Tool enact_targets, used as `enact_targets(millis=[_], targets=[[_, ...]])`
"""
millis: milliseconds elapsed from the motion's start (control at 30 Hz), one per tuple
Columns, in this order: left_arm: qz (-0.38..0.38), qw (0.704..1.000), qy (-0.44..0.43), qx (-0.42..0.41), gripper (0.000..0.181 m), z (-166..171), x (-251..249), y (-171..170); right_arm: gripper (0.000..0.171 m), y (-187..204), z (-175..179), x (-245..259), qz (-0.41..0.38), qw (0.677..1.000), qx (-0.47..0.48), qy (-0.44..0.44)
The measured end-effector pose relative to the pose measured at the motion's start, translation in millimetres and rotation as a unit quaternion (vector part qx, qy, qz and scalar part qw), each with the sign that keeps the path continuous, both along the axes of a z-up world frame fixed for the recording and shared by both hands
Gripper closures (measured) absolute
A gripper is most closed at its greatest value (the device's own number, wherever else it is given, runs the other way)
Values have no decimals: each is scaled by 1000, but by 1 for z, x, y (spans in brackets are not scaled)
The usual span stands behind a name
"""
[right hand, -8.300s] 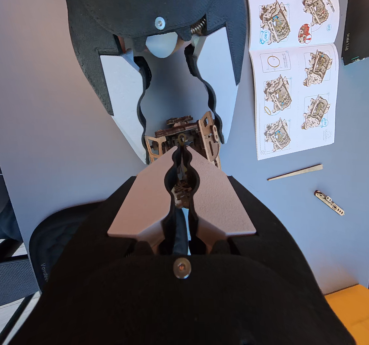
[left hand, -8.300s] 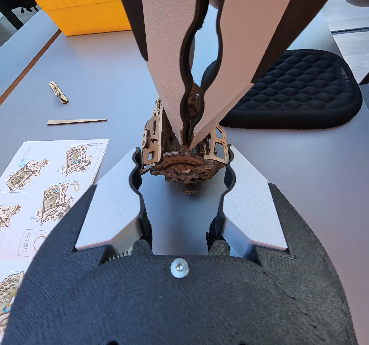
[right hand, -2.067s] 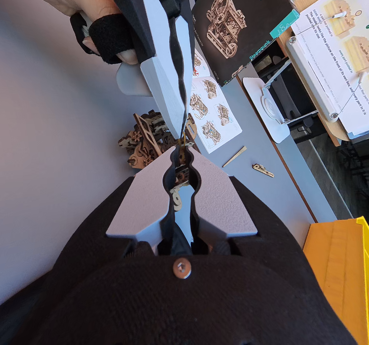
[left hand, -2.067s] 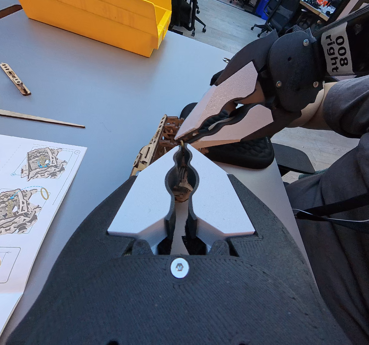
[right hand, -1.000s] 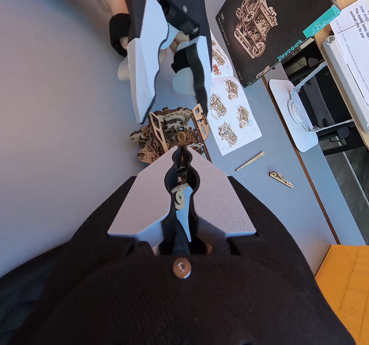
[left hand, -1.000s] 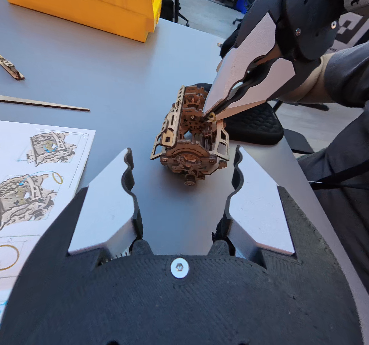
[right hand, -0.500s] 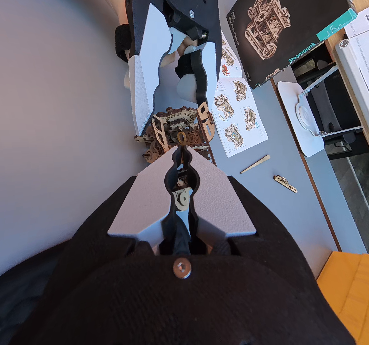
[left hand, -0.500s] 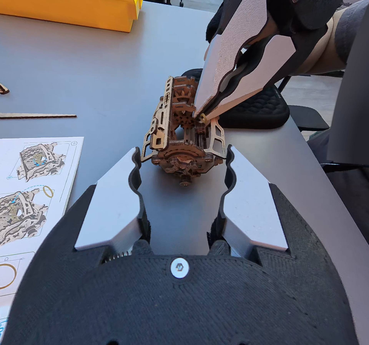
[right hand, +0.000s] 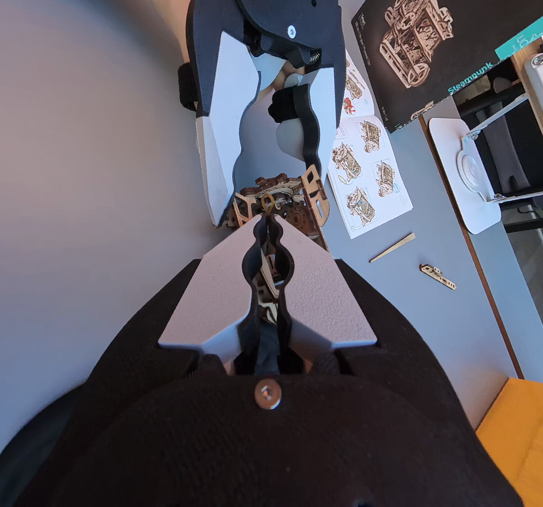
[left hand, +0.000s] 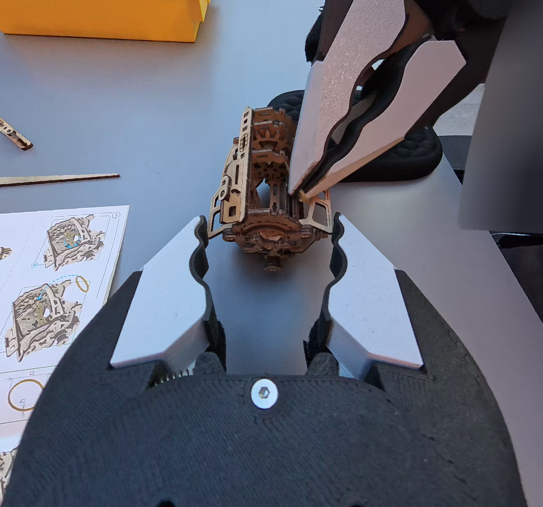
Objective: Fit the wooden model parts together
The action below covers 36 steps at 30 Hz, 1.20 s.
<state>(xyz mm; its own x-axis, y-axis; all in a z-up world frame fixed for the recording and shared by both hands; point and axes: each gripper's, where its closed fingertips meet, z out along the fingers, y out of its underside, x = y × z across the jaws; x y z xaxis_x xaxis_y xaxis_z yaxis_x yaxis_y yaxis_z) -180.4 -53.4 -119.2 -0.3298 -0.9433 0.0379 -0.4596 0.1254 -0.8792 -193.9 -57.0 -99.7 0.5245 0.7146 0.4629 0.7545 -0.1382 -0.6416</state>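
Now right gripper (right hand: 266,219) pinched tight on a yellow band (right hand: 266,202) over the wood model (left hand: 266,199), left gripper (left hand: 269,225) wide apart w/ tips beside it, gray table (left hand: 132,105).

Bright, cool daylight falls evenly on the grey desk (left hand: 147,96), with soft shadows and no harsh glare. Both views are sharp at centre, with wide-angle bending at the edges; the desk's far left in the right wrist view smears.

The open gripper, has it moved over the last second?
Yes. The left gripper has closed in on the wooden model: its open fingers now flank the model's near end, where earlier they stood short of it on the table.
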Motion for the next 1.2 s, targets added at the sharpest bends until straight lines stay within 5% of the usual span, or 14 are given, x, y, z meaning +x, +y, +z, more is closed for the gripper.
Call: enact_targets(millis=[1200], targets=[[2,998,-5,61,98,0,1,-1,171,8,-14,5,-42,967,-233,-94]])
